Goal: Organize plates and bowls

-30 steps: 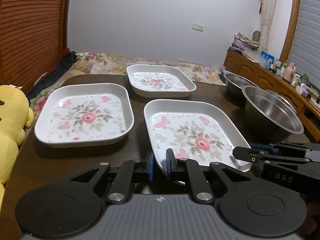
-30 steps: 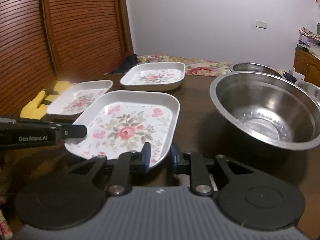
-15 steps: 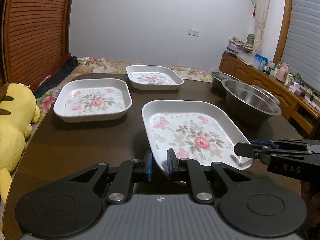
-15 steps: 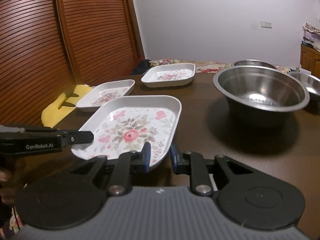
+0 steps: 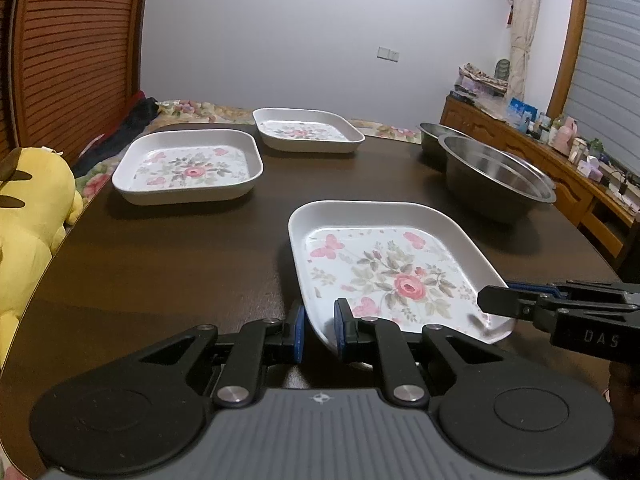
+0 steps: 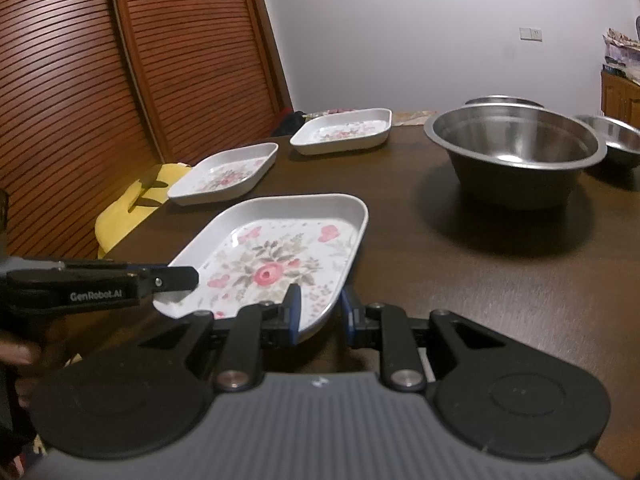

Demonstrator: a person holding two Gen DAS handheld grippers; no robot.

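Observation:
A white rectangular plate (image 5: pixel 384 272) with a pink rose print hangs just above the dark wooden table (image 5: pixel 180 264), held at two near corners. My left gripper (image 5: pixel 319 332) is shut on its near-left rim. My right gripper (image 6: pixel 320 314) is shut on the other near corner of this plate (image 6: pixel 276 260). Each gripper shows in the other's view: the right one (image 5: pixel 494 300) at the plate's right corner, the left one (image 6: pixel 176 278) at its left corner. Two matching plates (image 5: pixel 188 166) (image 5: pixel 308 130) lie at the far left. A large steel bowl (image 5: pixel 496 176) stands at the right.
A second steel bowl (image 5: pixel 432 136) sits behind the large one, and a third (image 6: pixel 616 140) to its right. A yellow plush toy (image 5: pixel 28 216) leans at the table's left edge. A cluttered sideboard (image 5: pixel 560 160) runs along the right wall; slatted wooden doors (image 6: pixel 100 100) stand at the left.
Both grippers have drawn back toward the table's near edge with the plate between them. The other plates and the bowls now look farther away.

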